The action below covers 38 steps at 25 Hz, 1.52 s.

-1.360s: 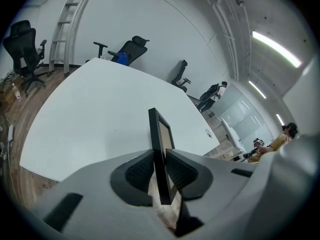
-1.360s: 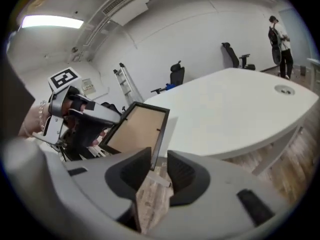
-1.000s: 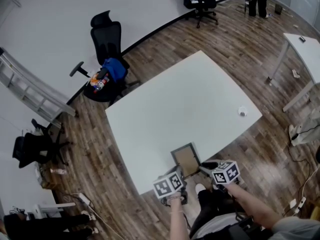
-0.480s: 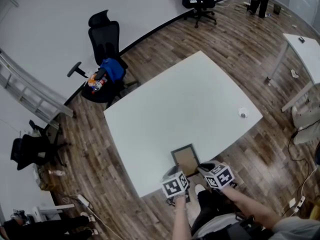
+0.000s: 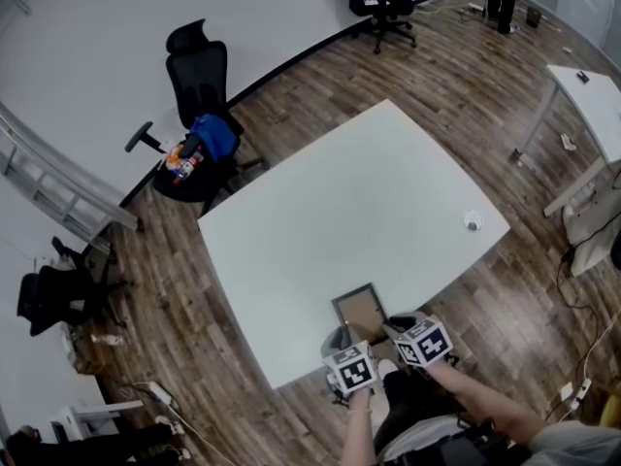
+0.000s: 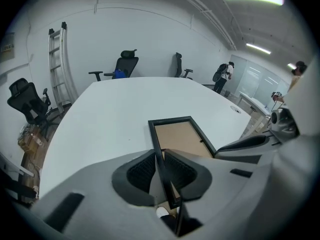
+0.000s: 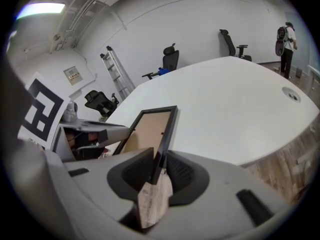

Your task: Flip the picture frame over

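Both grippers are now on the picture frame [image 5: 360, 309]. Over the last second the left hand-held gripper [image 5: 342, 344] comes in from the frame's left side, its marker cube rolled round, and now sits at the near left corner. Its jaws have just been closing. In the left gripper view the frame's left rail stands between the pads, pinched.

The right hand-held gripper [image 5: 396, 324] barely shifts. Its jaws have also been closing, and the right gripper view shows the frame's right rail clamped between its pads.

The frame itself is in the same spot as a second ago. It lies at the near edge of the table [image 5: 330, 212] with its near end poking over the edge, brown backing board up inside the black rim. I cannot tell whether the near end is already off the surface.

For the task, approach and grasp look done, with a two-sided hold on the near ends of both side rails. The flip has not yet begun. The next move is probably to lift and turn it over. Both holds are thin edge pinches, so slip or twist is the risk.

A small white round object [image 5: 472, 218] sits well apart at the table's right edge and is no obstacle.
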### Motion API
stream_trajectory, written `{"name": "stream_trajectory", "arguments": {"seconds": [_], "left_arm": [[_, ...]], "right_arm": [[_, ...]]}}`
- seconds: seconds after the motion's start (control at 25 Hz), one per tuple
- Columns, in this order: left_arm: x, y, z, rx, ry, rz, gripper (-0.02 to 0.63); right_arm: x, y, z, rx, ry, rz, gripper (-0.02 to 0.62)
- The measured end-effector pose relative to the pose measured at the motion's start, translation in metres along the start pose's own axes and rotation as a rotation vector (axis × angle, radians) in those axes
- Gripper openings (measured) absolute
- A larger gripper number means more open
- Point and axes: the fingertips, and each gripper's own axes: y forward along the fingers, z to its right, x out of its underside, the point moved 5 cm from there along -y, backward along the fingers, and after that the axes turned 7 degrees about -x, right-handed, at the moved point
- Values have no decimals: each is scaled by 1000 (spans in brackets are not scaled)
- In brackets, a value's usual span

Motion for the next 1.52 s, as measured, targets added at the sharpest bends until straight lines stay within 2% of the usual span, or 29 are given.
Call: {"name": "stream_trajectory", "arguments": {"seconds": [0.2,0.36,0.6,0.72,0.96,1.12,1.52], "left_arm": [[-9,0,-3,-22,-1,35,60],[-23,-13,-9,-34,-8,109,60],[-45,-37,6,-23,2,249,60],[-53,-55,15,-31,23,326,3],[-66,-93,29,-30,41,496,3],[-70,-114,33,-29,40,567,3],[-62,-155,43,-39,35,652,3]], "right_arm": [[-4,0,1,16,-28,-8,77],[-17,-10,1,38,-67,58,78],[-54,-31,-14,40,-215,302,78],[-70,-45,-28,37,-306,422,79],[-84,-70,-48,31,-381,574,80],[-85,-84,-55,24,-410,636,58],[-80,-115,-81,-13,-434,713,8]]}}
